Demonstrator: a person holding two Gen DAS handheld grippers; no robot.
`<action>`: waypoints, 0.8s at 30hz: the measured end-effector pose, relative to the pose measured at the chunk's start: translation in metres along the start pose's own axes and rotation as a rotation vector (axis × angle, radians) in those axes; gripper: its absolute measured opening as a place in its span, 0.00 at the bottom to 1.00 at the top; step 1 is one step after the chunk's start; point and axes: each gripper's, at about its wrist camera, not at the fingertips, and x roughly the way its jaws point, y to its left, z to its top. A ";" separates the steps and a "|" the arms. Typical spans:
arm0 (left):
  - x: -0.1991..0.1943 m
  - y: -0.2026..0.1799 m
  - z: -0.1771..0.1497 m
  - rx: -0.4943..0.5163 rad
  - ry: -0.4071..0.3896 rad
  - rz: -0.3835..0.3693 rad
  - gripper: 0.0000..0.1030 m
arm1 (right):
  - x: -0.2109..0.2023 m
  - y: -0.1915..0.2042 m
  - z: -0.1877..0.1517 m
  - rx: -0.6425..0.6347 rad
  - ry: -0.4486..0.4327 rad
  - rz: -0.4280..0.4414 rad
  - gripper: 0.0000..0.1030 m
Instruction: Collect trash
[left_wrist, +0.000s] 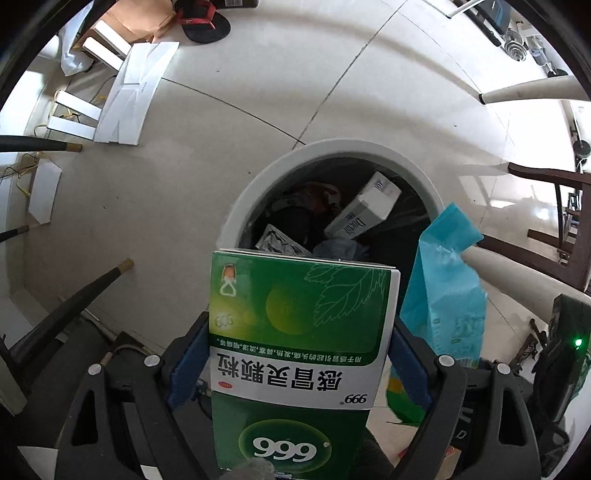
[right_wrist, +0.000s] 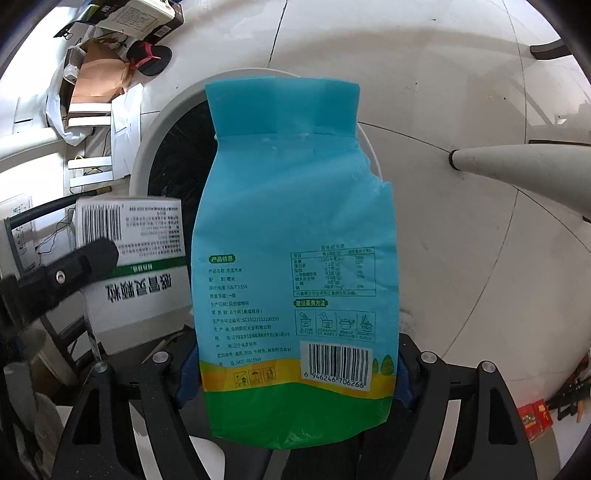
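A green and white medicine box (left_wrist: 295, 325) stands between the blue pads of my left gripper (left_wrist: 299, 332), which press on both its sides. It hangs over the near edge of a round white trash bin (left_wrist: 332, 147) lined with a black bag. Inside lie a white carton (left_wrist: 365, 210) and a foil blister pack (left_wrist: 277, 242). My right gripper (right_wrist: 297, 354) is shut on a blue and green rice bag (right_wrist: 295, 229), held above the bin's rim (right_wrist: 155, 140). The bag (left_wrist: 443, 288) shows to the right of the box, and the box (right_wrist: 140, 295) to the left of the bag.
Glossy tiled floor all round the bin. A red and black slipper (left_wrist: 203, 18), flattened white cartons (left_wrist: 129, 92) and a brown paper bag (right_wrist: 99, 77) lie beyond it. Dark chair legs (left_wrist: 74, 306) stand at the left, a white furniture leg (right_wrist: 517, 166) at the right, small red boxes (right_wrist: 535, 421) nearby.
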 end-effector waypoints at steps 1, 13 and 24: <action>0.000 0.000 0.000 -0.003 -0.003 0.001 0.87 | 0.001 0.004 0.003 -0.008 -0.005 -0.006 0.82; -0.029 0.007 -0.018 -0.042 -0.054 0.062 0.98 | -0.023 0.008 -0.001 -0.020 -0.062 -0.063 1.00; -0.104 0.004 -0.092 -0.040 -0.127 0.171 0.98 | -0.103 0.010 -0.065 -0.031 -0.150 -0.120 1.00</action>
